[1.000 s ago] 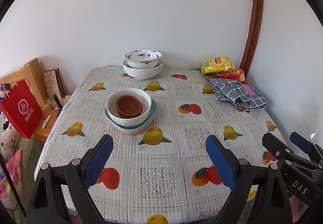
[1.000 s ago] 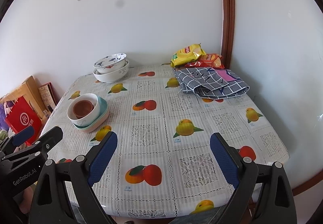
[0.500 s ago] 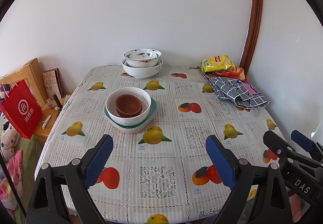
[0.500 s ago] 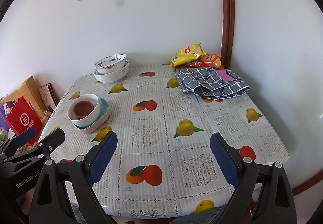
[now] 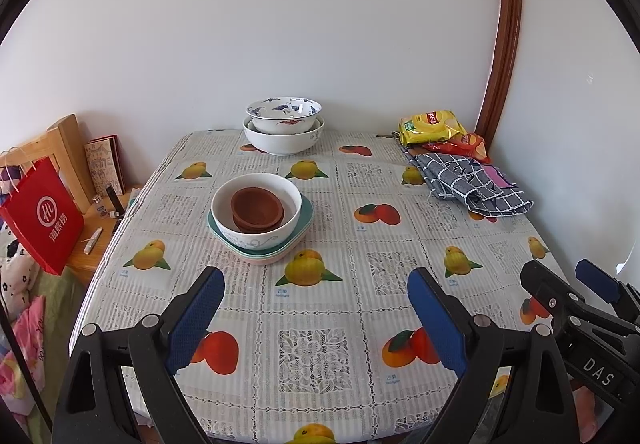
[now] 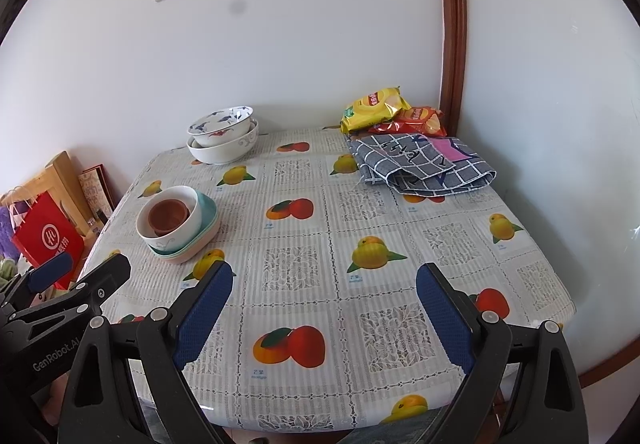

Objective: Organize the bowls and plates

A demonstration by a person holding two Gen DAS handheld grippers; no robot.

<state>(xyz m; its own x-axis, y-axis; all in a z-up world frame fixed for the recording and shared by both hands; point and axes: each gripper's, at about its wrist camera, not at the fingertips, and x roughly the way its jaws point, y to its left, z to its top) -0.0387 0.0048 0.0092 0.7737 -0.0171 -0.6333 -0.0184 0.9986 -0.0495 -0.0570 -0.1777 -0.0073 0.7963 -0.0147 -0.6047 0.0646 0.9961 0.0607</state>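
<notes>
On the fruit-print table (image 5: 360, 244) a brown bowl (image 5: 257, 209) sits inside a white bowl (image 5: 256, 220), which rests on stacked teal and pink plates (image 5: 302, 228). At the far edge a blue-patterned bowl (image 5: 283, 114) is nested in a larger white bowl (image 5: 284, 140). The same stacks show in the right wrist view: brown bowl (image 6: 168, 214), patterned bowl (image 6: 221, 124). My left gripper (image 5: 316, 320) hangs open over the near table edge, holding nothing. My right gripper (image 6: 324, 320) is open too, nothing between its blue pads, and it also shows at the lower right of the left view (image 5: 568, 284).
Snack bags (image 5: 432, 126) and a folded checked cloth (image 5: 472, 184) lie at the far right corner. A red paper bag (image 5: 42, 216) and a wooden stand (image 5: 64, 148) are left of the table. A wall bounds the far side.
</notes>
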